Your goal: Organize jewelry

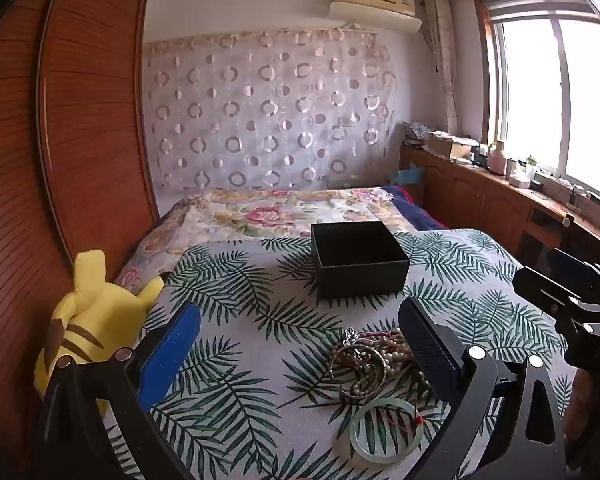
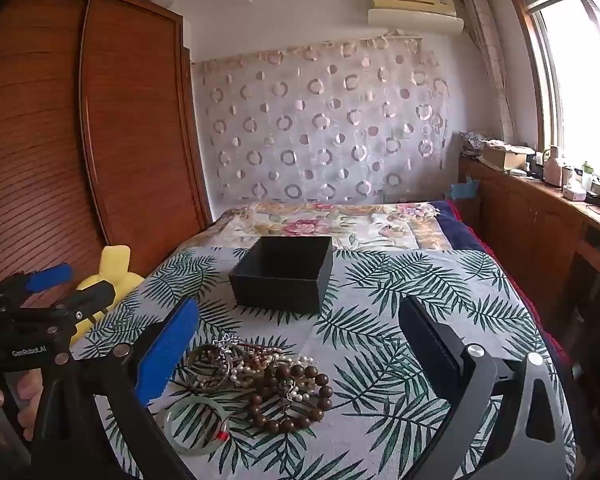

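Lower centre of both views: jewelry heap (image 2: 256, 380) on my leaf-print bed cover (image 2: 400, 280), gathered for sorting. Jade bangle (image 2: 198, 426) lies flat at the near edge, wooden bead bracelet (image 2: 290, 398) beside it; no long axis. Black box (image 2: 282, 274) stands open-topped beyond, ready to receive. My left gripper (image 1: 300, 344) and right gripper (image 2: 300, 344): jaws spread wide, holding nothing.

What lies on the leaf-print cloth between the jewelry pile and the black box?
Nothing: between the jewelry pile and the black box only bare leaf-print cloth shows, clearest in the right wrist view.
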The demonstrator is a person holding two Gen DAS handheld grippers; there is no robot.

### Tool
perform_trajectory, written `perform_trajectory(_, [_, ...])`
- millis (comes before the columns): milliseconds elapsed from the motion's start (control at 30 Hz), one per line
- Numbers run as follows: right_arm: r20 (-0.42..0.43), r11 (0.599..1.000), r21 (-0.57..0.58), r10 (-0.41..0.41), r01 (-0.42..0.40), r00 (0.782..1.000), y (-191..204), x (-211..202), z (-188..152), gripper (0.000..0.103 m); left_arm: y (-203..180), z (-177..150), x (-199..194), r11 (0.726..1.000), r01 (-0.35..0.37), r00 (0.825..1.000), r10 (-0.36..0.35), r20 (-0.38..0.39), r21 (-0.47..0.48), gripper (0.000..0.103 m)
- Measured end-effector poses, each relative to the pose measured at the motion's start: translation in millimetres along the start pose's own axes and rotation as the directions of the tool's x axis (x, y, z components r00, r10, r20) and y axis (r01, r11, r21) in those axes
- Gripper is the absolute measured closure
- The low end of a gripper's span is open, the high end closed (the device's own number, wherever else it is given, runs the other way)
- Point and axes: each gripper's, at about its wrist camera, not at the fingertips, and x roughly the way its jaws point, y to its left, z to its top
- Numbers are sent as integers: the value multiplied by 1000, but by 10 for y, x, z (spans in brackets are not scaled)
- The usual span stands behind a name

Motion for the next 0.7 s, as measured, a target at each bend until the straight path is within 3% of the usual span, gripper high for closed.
perform_trajectory(700, [6,1000,-1,1,-1,1000,3,-11,2,2,10,1,-6,1000,1,1000,-1,14,-4,7])
